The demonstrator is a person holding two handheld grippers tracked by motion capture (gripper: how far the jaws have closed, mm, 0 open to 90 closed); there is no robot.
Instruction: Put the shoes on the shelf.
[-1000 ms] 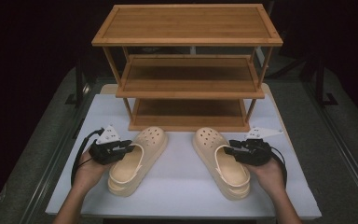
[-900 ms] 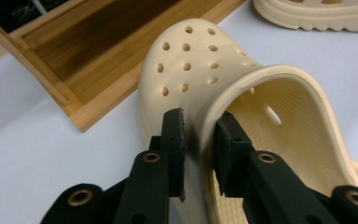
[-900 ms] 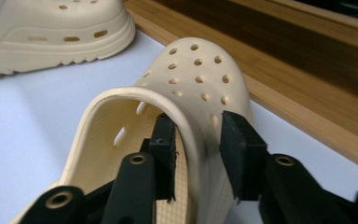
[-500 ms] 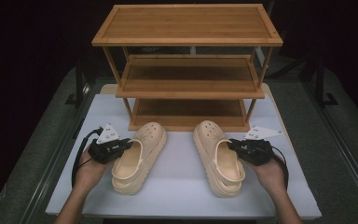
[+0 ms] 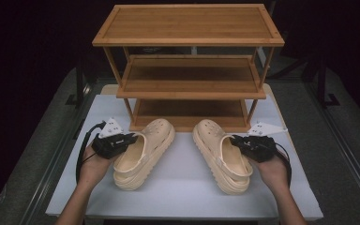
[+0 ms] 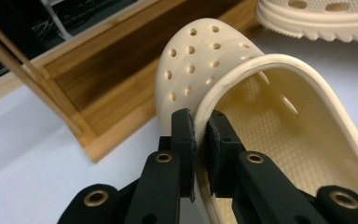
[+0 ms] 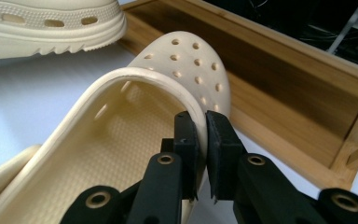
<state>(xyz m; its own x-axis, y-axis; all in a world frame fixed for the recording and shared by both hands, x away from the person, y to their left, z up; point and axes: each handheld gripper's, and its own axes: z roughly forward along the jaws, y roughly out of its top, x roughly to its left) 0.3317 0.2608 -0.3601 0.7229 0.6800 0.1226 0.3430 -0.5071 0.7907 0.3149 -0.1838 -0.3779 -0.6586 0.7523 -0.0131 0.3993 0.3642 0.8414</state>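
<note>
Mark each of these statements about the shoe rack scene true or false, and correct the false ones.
1. The left gripper is clamped on the left clog's collar edge. True.
2. The right clog sits on the rack's bottom shelf. False: it is on the white table, before the wooden rack.
3. The right gripper is open and empty. False: it grips the right clog's rim.
4. All rack shelves are empty. True.

I see a white table point(image 5: 187, 197) across the lower half of the frame. A three-tier wooden rack point(image 5: 190, 70) stands on it at upper centre. Two cream clogs lie in front, the left clog point(image 5: 145, 152) at lower left, the right clog point(image 5: 221, 154) at lower right, toes near the rack's base.
</note>
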